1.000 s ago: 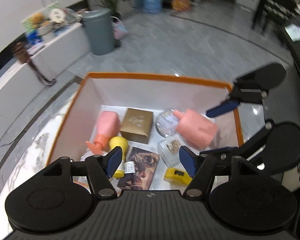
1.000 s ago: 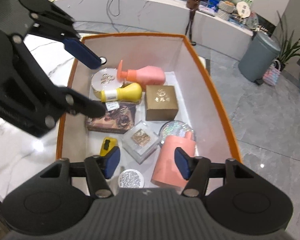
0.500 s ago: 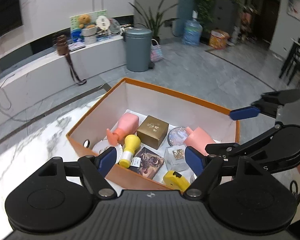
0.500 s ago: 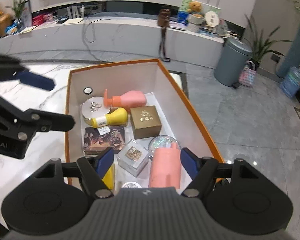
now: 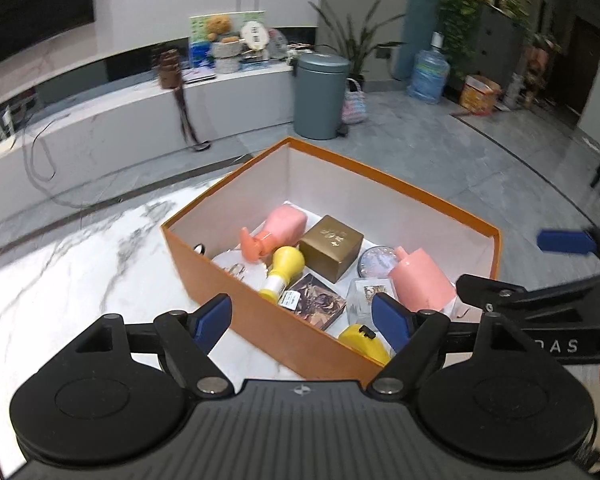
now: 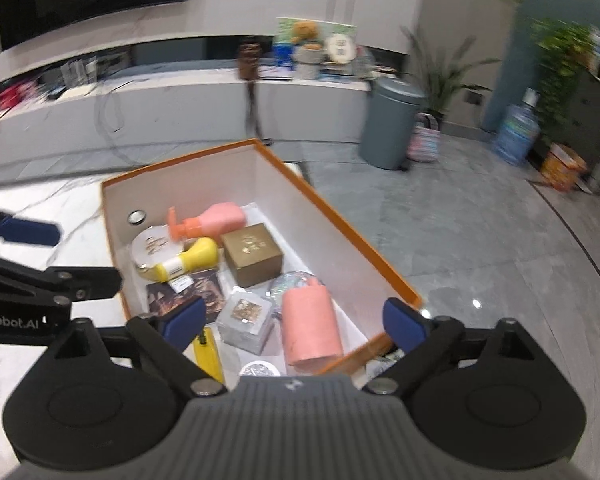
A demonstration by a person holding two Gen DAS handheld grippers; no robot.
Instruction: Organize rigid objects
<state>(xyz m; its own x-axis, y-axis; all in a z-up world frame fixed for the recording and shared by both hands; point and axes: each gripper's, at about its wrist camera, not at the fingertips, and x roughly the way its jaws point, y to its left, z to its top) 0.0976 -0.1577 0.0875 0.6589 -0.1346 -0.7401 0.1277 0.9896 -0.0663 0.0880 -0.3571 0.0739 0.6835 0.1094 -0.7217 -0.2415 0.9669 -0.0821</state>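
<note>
An orange box (image 5: pixel 260 316) (image 6: pixel 324 208) stands on the white marble table (image 5: pixel 80 264). Inside lie a pink pump bottle (image 5: pixel 284 226) (image 6: pixel 216 220), a yellow bottle (image 5: pixel 284 264) (image 6: pixel 192 258), a gold box (image 5: pixel 332 248) (image 6: pixel 254 254), a pink container (image 5: pixel 418 284) (image 6: pixel 310 326), a dark card pack (image 5: pixel 314 306), a clear case (image 6: pixel 246 318), a yellow tape measure (image 5: pixel 362 342) (image 6: pixel 208 350) and a round tin (image 6: pixel 152 246). My left gripper (image 5: pixel 302 322) is open and empty, above the box's near wall. My right gripper (image 6: pixel 296 318) is open and empty, above the box's near end.
A grey bin (image 5: pixel 320 96) (image 6: pixel 392 124), a low white TV bench (image 5: pixel 140 120) with toys, a water jug (image 5: pixel 428 76) and plants stand on the grey floor beyond the table. The table edge runs just past the box.
Both grippers have lifted up and back from inside the box, both staying open and empty. The box contents have not moved.
</note>
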